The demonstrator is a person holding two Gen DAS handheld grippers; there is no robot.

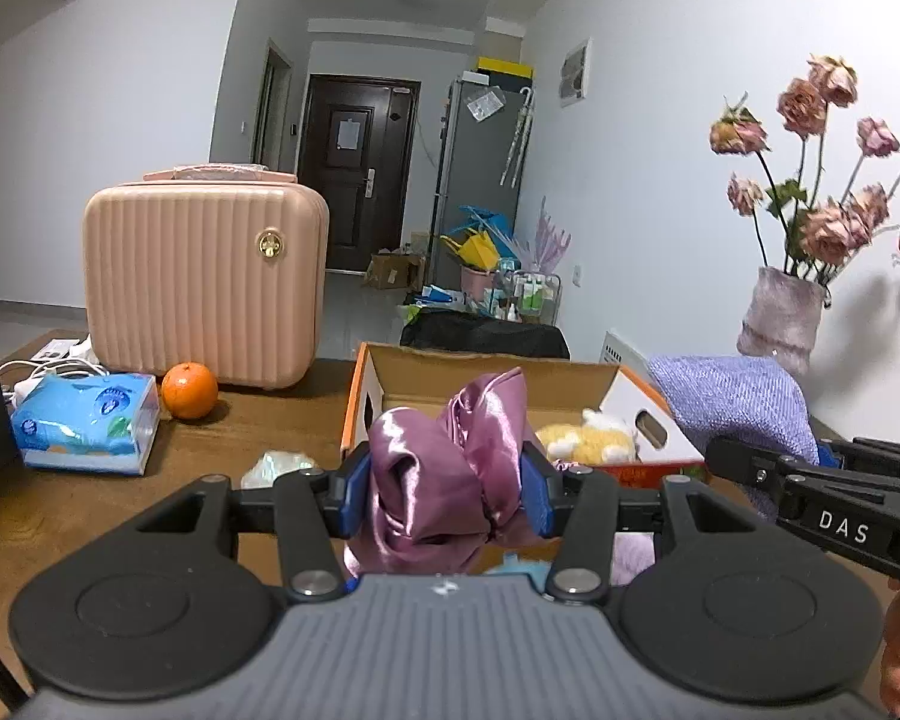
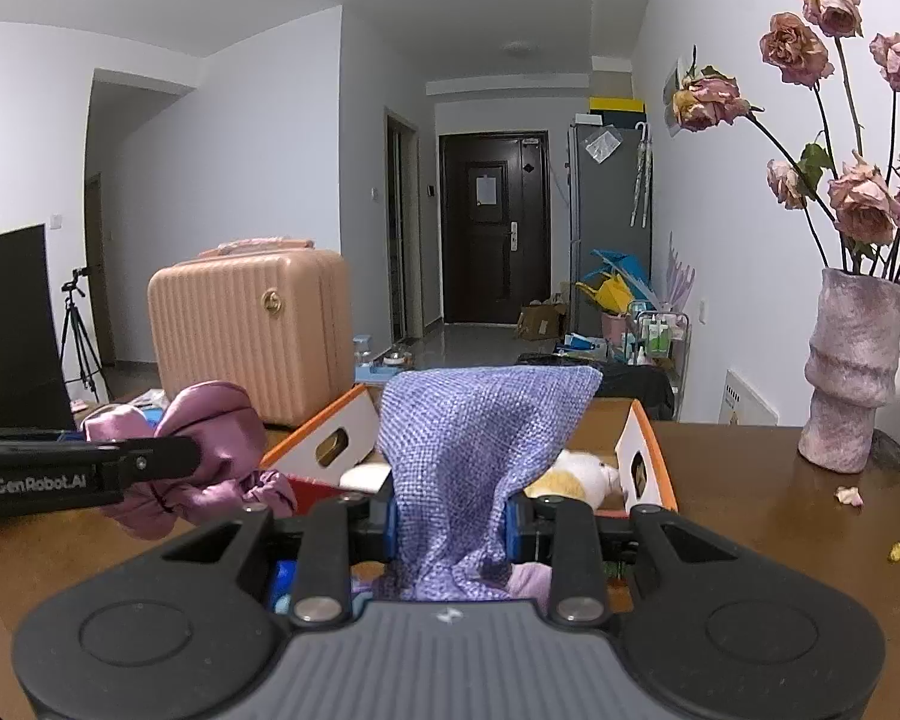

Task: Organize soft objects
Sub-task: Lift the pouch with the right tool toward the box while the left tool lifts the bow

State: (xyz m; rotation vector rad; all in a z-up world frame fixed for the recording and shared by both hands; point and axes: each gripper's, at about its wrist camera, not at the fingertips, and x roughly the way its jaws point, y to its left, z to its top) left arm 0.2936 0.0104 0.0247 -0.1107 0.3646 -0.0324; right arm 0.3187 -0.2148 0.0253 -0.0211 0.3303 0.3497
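My left gripper (image 1: 445, 495) is shut on a shiny pink satin cloth (image 1: 444, 468), held just in front of an open cardboard box (image 1: 390, 375) with orange edges. My right gripper (image 2: 450, 519) is shut on a purple knitted cloth (image 2: 468, 438), held at the box's near side. The purple cloth also shows in the left wrist view (image 1: 738, 402), and the satin cloth in the right wrist view (image 2: 198, 450). A yellow and white plush toy (image 1: 594, 441) lies inside the box (image 2: 648, 456).
A pink ribbed case (image 1: 204, 282), an orange (image 1: 189, 390) and a blue tissue pack (image 1: 84, 423) stand on the wooden table (image 1: 258, 420) at the left. A vase of dried roses (image 2: 849, 372) stands at the right by the wall. A black screen (image 2: 12, 324) is far left.
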